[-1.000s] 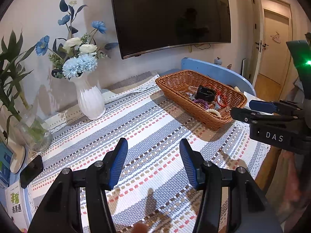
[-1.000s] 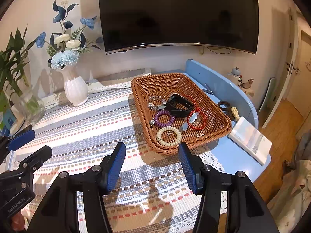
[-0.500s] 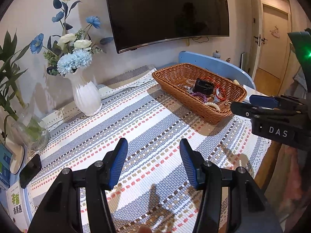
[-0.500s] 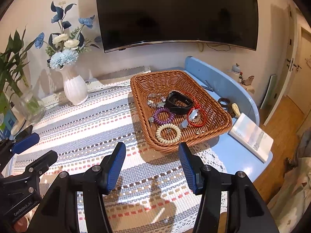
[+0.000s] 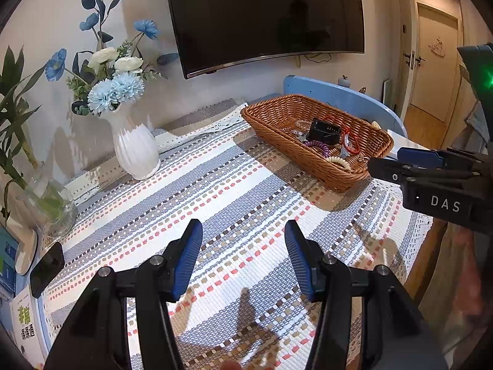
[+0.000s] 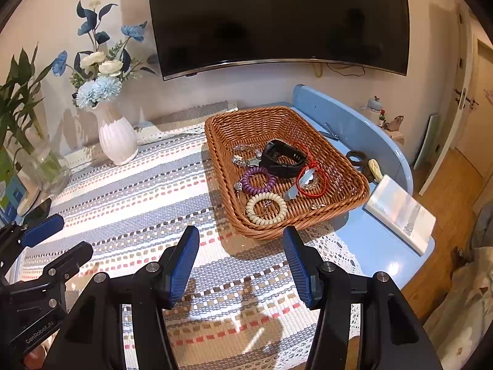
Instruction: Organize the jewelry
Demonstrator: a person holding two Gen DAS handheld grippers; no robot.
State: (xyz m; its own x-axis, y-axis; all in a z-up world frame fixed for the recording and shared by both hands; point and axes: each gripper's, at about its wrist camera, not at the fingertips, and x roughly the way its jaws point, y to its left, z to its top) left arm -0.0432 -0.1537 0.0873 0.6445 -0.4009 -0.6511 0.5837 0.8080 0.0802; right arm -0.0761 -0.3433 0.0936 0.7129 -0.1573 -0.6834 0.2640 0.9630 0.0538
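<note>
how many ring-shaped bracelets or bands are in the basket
4: cream bead bracelet nearest the front rim, purple coil behind it, black band mid-basket, red cord loop on the right. Small charms could hide more.

Right gripper point(image 5: 409, 166) reads "DAS"; left gripper point(image 6: 55, 240) reads "GenRobot.AI".

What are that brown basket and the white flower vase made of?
The basket looks like woven wicker or rattan, warm brown with a slight sheen: its crossing strands and braided rim show clearly. The vase appears to be glazed ceramic, glossy white with vertical ribs catching the light, though it could be plastic.
</note>
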